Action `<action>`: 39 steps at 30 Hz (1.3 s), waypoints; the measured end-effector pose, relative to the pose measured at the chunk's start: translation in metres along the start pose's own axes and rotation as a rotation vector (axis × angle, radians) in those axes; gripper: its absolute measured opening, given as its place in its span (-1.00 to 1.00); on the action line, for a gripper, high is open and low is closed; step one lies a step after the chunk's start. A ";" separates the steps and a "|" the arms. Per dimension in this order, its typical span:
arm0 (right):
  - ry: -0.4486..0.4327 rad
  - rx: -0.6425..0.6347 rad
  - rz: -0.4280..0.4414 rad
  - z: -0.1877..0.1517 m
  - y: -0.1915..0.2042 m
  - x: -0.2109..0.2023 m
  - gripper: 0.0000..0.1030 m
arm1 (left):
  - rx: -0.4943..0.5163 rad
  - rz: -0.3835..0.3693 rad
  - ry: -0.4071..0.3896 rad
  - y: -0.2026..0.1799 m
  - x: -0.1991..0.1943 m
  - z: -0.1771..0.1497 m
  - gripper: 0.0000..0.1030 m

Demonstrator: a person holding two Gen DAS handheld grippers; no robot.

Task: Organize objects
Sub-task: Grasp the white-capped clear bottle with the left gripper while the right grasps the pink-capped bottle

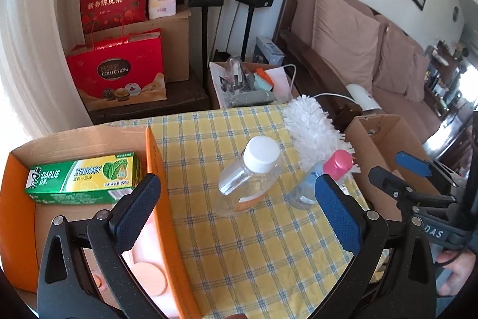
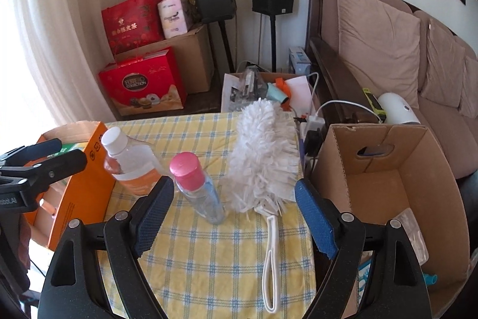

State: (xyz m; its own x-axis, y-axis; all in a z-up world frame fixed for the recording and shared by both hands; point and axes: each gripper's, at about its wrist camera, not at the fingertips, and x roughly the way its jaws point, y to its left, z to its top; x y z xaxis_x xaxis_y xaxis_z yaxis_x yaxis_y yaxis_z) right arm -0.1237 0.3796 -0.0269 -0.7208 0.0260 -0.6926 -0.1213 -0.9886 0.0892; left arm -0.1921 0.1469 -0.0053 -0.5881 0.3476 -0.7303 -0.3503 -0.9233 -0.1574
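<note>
A clear bottle with a white cap (image 1: 251, 172) (image 2: 128, 160) and a smaller clear bottle with a pink cap (image 1: 322, 178) (image 2: 197, 187) stand on the yellow checked tablecloth (image 1: 239, 229) (image 2: 209, 259). A white fluffy duster (image 1: 313, 127) (image 2: 263, 157) lies beside them, handle toward me. A green Darlie toothpaste box (image 1: 83, 181) lies in the orange box (image 1: 155, 157) (image 2: 86, 178) on the left. My left gripper (image 1: 236, 208) is open and empty in front of the bottles. My right gripper (image 2: 233, 214) is open and empty, just before the pink-capped bottle and duster.
A brown cardboard box (image 1: 385, 145) (image 2: 397, 187) stands at the table's right edge, holding a clear packet (image 2: 415, 232). Behind the table are a cluttered open box (image 1: 248, 82), red gift bags (image 1: 119, 71), speakers on stands and a brown sofa (image 2: 388, 50).
</note>
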 end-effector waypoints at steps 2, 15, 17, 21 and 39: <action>0.001 -0.001 0.004 0.000 0.000 0.002 0.64 | 0.002 0.004 -0.011 -0.001 0.004 0.002 0.99; -0.014 -0.007 0.049 -0.006 0.010 0.025 0.64 | 0.047 0.023 -0.014 -0.018 0.044 0.015 0.92; -0.013 -0.020 0.059 -0.007 0.014 0.029 0.64 | 0.044 0.018 -0.005 -0.018 0.050 0.015 0.89; 0.000 -0.039 0.064 -0.009 0.019 0.040 0.64 | 0.037 0.018 0.028 -0.015 0.063 0.016 0.48; -0.029 -0.127 0.066 0.001 0.034 0.048 -0.49 | 0.058 -0.016 0.014 -0.017 0.064 0.017 -0.44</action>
State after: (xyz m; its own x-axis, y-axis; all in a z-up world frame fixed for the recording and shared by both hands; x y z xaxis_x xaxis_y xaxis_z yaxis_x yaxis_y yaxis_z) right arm -0.1635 0.3471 -0.0566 -0.7437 -0.0378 -0.6674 0.0136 -0.9991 0.0414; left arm -0.2364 0.1880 -0.0377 -0.5719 0.3597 -0.7373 -0.4017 -0.9064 -0.1307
